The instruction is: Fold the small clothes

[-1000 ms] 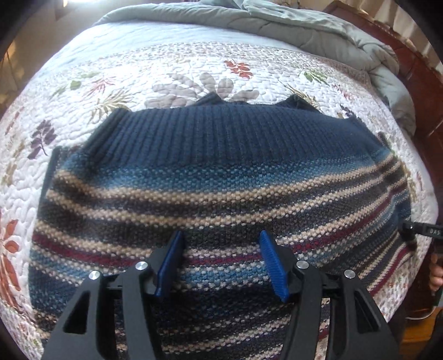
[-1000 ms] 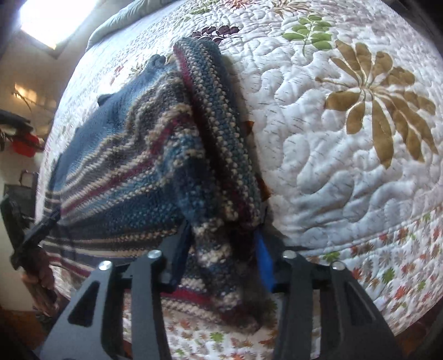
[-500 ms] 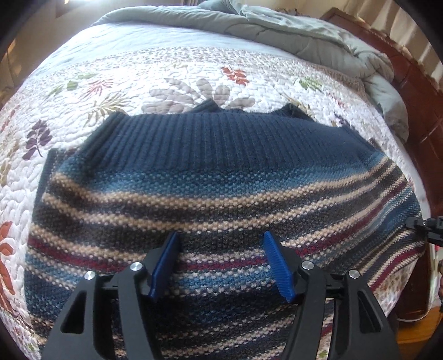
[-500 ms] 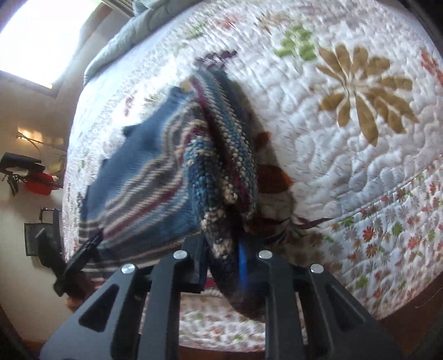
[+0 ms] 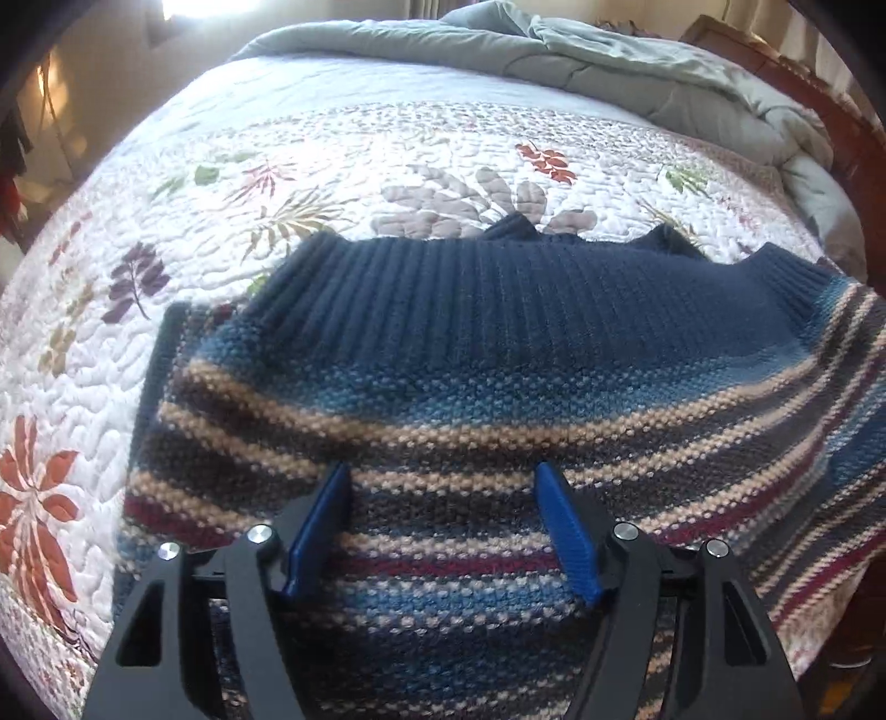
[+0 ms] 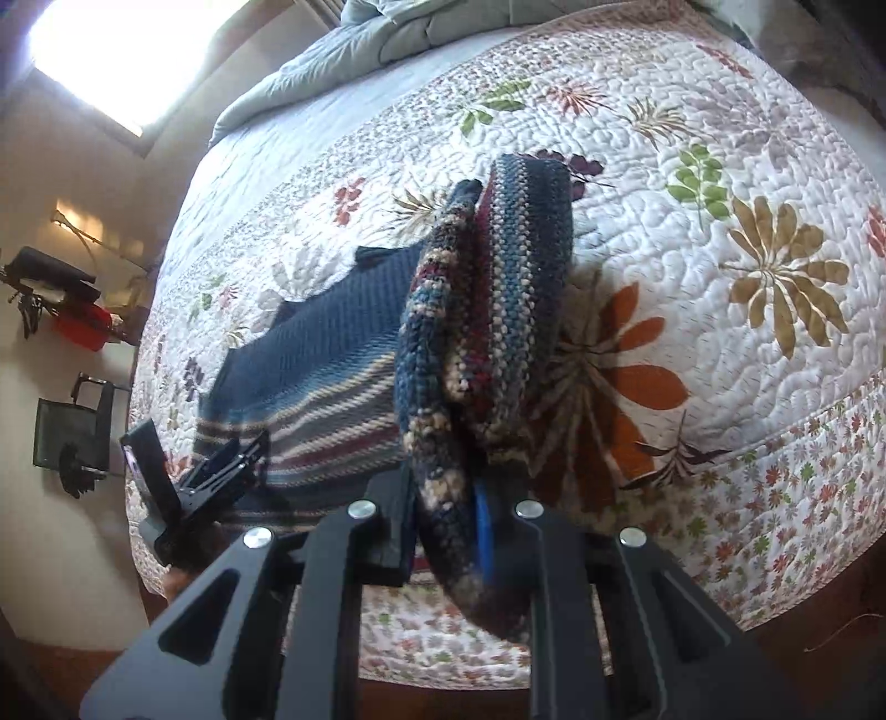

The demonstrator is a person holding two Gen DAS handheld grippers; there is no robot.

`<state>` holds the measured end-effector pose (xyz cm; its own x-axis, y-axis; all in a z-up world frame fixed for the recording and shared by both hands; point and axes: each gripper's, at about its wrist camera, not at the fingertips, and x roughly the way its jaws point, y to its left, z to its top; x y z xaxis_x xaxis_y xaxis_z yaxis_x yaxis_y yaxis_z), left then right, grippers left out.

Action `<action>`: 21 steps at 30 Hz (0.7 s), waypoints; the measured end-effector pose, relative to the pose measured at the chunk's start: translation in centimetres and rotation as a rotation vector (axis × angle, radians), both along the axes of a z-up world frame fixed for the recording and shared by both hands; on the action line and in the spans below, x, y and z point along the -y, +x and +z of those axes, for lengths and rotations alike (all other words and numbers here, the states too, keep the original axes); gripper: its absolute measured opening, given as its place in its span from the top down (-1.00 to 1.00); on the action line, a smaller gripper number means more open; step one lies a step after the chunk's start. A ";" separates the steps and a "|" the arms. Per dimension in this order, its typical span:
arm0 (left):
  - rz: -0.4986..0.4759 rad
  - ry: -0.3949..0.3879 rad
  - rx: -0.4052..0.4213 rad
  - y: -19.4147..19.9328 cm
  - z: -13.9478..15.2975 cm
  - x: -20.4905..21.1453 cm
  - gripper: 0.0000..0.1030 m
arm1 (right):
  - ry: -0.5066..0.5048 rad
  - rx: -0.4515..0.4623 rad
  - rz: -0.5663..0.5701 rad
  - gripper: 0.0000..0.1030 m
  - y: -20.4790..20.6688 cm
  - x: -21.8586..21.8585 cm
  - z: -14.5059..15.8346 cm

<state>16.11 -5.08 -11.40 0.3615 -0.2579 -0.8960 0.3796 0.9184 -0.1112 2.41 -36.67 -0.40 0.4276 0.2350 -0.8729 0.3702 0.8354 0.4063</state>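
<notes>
In the left wrist view, a striped knitted sweater (image 5: 498, 399) fills the middle and lower part of the frame, lying on a white quilt (image 5: 332, 166) printed with leaves and flowers. Its ribbed navy band runs across the centre, and bands of blue, tan, grey and dark red follow below toward the bottom edge. The left claw (image 5: 443, 531) sits at the bottom centre, its blue pads (image 5: 565, 531) spread wide apart above the striped knit, with nothing between them. A grey-green comforter (image 5: 581, 50) is bunched along the top of the frame, and dark wood of the bed frame (image 5: 853, 144) shows at the upper right.

In the right wrist view, the right claw (image 6: 448, 526) at the bottom centre is pinching a thick bunched edge of the sweater (image 6: 487, 310), which rises from the jaws up toward the middle of the frame as a folded ridge lifted off the quilt (image 6: 720, 166). The rest of the garment stays flat on the bed at centre left. The other claw (image 6: 221, 471) appears at the lower left, at the sweater's near edge; this view does not show whether it is spread or closed. A bright window (image 6: 144, 50) glows in the upper left corner
</notes>
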 end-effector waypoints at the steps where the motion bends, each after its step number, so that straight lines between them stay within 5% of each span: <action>1: -0.002 -0.012 -0.008 0.1 0.2 -0.2 -0.35 | 0.002 0.009 0.007 0.70 0.1 -0.3 0.4; 11: -0.012 -0.051 0.021 -0.3 2.1 -2.8 -0.35 | -0.077 0.103 0.244 0.70 3.0 -10.9 4.0; 21: 0.079 -0.240 0.001 1.1 3.3 -8.8 -0.35 | -0.198 0.013 0.463 0.70 5.3 -20.8 -0.9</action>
<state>17.22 3.75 -8.07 0.3895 -0.4345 -0.8121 0.3083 0.8924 -0.3296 7.68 -15.87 -1.30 0.3286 0.2332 -0.9152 -0.0619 0.9723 0.2255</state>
